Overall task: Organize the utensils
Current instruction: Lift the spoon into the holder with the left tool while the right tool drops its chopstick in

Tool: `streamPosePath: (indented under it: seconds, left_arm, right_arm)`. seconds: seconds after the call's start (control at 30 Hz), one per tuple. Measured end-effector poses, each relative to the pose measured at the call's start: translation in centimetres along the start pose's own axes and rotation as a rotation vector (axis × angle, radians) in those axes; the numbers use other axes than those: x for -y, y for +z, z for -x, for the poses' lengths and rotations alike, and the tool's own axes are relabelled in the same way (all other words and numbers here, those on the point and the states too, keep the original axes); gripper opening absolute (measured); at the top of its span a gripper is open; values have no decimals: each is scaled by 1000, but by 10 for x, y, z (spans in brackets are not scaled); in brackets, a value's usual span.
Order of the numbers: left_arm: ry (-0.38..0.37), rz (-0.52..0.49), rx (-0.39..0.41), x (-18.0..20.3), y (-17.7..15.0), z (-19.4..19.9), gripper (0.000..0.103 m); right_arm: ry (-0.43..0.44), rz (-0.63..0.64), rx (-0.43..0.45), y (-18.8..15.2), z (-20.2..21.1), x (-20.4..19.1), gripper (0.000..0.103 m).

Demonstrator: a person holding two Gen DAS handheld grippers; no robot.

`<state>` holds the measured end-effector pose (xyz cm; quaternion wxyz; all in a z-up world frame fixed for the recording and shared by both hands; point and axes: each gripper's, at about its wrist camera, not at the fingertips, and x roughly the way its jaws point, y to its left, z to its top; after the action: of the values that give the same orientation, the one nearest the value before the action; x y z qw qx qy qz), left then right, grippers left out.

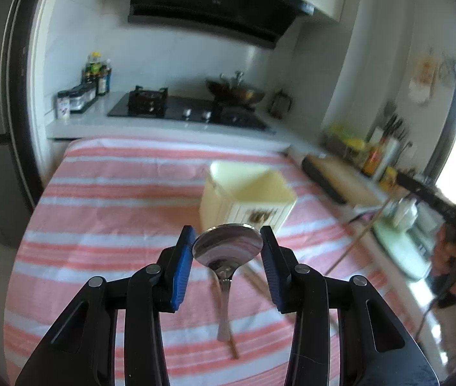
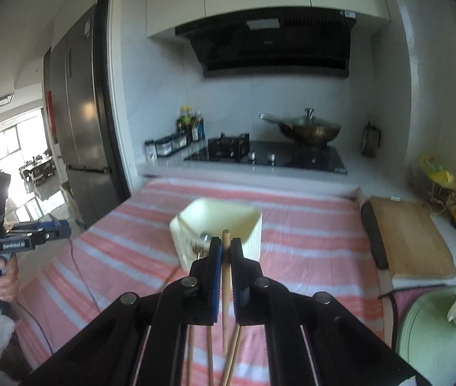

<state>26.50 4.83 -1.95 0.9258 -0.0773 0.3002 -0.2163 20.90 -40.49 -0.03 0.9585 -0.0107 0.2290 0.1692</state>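
We hold a steel spoon [image 1: 228,247] clamped by its bowl edges in the left tongs [image 1: 228,244], handle hanging below. It looks polished, stiff and slippery; the neck may grip better. The right tongs [image 2: 226,251] are closed on one light wooden chopstick [image 2: 225,289]. The cream holder [image 2: 218,228] stands just beyond both tips, on the striped cloth [image 1: 99,193].

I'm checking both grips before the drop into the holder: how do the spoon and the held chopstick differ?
The spoon is shiny metal; the chopstick is pale wood. The spoon's broad bowl keeps the left gripper partly spread; the thin chopstick lets the right gripper close almost fully. Both are held above the striped cloth, tips toward the cream holder.
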Motion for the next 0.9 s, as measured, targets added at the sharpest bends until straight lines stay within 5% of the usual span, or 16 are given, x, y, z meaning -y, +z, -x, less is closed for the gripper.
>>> streamPosePath:
  seconds: [0.27,0.5,0.67,0.83,0.9]
  left_arm:
    - [-50,21,193,20,99,10,41]
    - [-18,90,301,36,146,-53,41]
    - [20,85,107,36,140,-147,41]
    - [49,51,-221,27,113,-233,41]
    - [58,47,-276,25,101,-252,41]
  right_arm:
    - [-2,31,127,92,-19,3,6]
    - [0,-29,208,116,-70,5,6]
    - [-11,-35,101,91,-136,8,6]
    - [38,-84,-198,68,-212,18,6]
    - [37,-79,-262,61,-232,17,6]
